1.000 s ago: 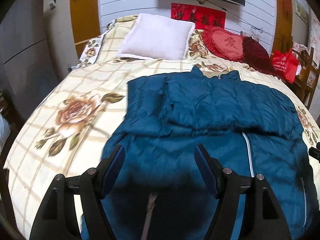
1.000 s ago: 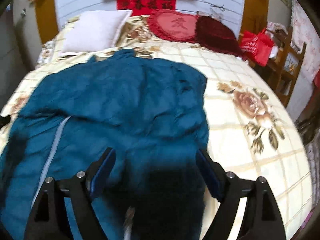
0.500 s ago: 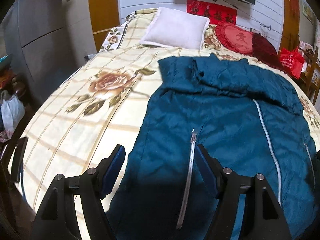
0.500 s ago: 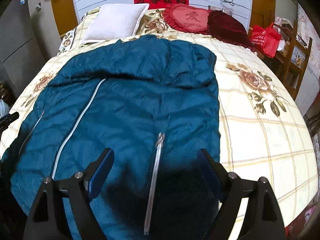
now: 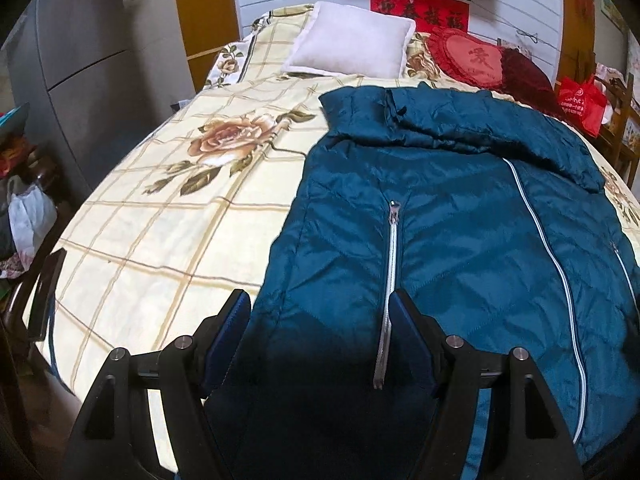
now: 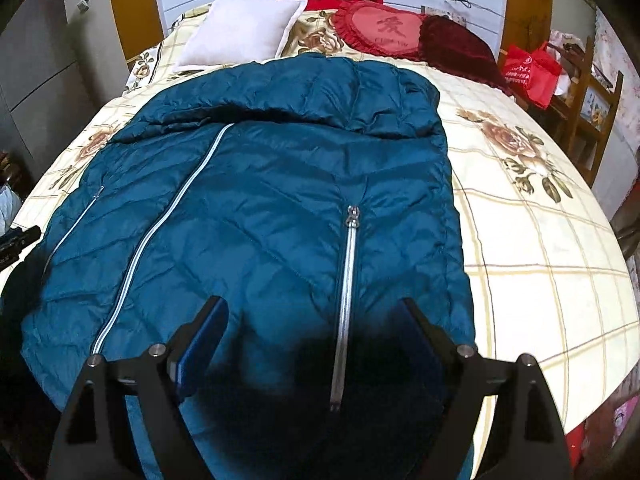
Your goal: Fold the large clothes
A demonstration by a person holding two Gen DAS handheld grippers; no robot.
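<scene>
A large teal padded jacket [image 5: 460, 216] lies flat on the bed, front up, its sleeves folded across the far end. It has a long silver centre zipper [image 5: 548, 252] and a short pocket zipper [image 5: 390, 264]. It fills the right wrist view [image 6: 260, 208] too. My left gripper [image 5: 320, 320] is open above the jacket's near left hem and holds nothing. My right gripper [image 6: 312, 324] is open above the near right hem, astride the right pocket zipper [image 6: 346, 280], and holds nothing.
The bed [image 5: 168, 220] has a cream checked cover with rose prints. A white pillow [image 5: 352, 44] and red cushions [image 5: 472, 60] lie at the head. A red bag [image 6: 528, 72] and wooden chair [image 6: 596, 112] stand at the right. Clutter sits at the left bedside [image 5: 28, 216].
Both grippers have pulled back toward the foot of the bed and risen. More of the jacket's lower half and its zippers now show. Both stay open.
</scene>
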